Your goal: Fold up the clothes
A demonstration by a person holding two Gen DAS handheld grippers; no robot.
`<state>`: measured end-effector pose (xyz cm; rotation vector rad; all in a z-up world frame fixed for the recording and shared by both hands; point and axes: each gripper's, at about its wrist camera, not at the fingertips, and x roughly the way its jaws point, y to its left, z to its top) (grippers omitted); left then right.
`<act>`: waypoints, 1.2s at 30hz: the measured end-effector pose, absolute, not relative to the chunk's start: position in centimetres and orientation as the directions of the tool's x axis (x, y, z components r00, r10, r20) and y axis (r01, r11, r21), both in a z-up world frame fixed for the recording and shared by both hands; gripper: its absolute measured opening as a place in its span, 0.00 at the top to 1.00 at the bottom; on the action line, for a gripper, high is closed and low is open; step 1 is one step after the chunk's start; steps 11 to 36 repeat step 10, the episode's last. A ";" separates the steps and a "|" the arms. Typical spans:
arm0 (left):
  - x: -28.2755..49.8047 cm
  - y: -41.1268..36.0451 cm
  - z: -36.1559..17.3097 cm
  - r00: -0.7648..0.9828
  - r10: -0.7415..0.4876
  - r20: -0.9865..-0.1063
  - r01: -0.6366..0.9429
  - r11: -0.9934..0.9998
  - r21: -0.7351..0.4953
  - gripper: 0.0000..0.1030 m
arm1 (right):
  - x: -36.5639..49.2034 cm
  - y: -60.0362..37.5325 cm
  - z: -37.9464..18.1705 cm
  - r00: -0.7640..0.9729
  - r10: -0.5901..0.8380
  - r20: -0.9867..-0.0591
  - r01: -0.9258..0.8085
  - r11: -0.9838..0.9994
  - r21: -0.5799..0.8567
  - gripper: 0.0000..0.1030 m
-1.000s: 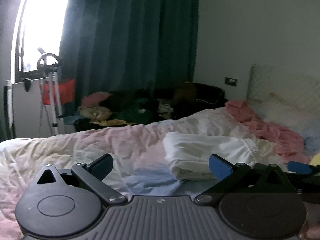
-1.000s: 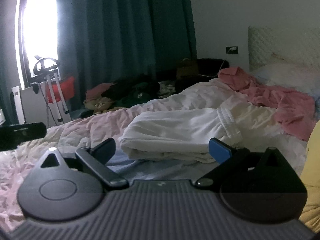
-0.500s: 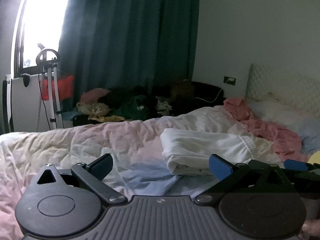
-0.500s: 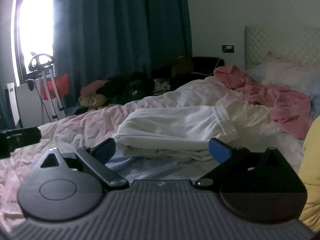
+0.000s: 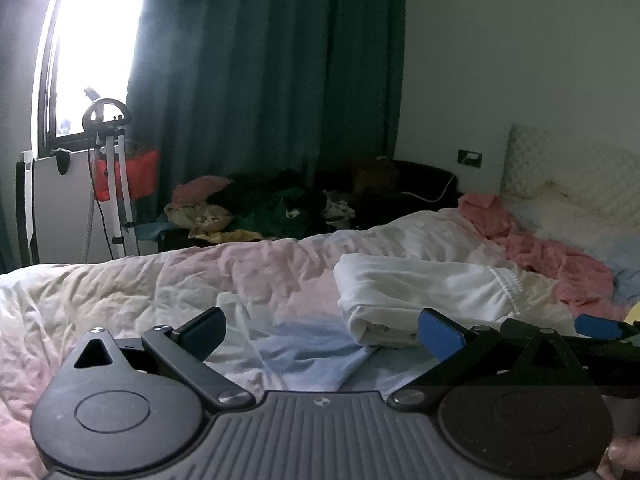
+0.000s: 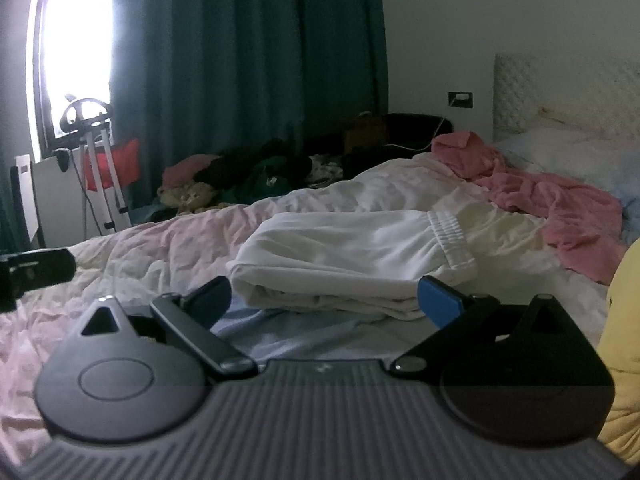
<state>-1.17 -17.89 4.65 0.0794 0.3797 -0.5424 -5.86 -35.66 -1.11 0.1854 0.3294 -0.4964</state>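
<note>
A folded white garment (image 6: 352,256) lies on the bed (image 6: 152,248), its elastic waistband toward the headboard. The right hand-held gripper (image 6: 325,297) hovers just before it, fingers spread and holding nothing. The left hand-held gripper (image 5: 320,332) hangs to its left, likewise spread and empty. A pink blanket (image 6: 560,204) lies crumpled beyond. No container is in view.

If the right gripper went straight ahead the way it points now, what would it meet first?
Most likely the folded white garment, lying directly ahead of the open right gripper on the bedcover; depth is uncertain.
</note>
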 end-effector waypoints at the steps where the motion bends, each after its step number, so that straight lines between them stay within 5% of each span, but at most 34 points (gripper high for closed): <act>1: -1.2 -17.9 4.6 0.790 -0.486 -0.374 0.516 0.856 -0.024 0.00 | -5.9 -35.6 -1.1 0.828 -0.436 -0.352 0.494 0.864 0.094 0.02; 36: -1.2 -17.7 4.3 0.784 -0.491 -0.379 0.518 0.855 -0.036 0.00 | -5.7 -35.9 -1.1 0.830 -0.432 -0.352 0.492 0.865 0.097 0.02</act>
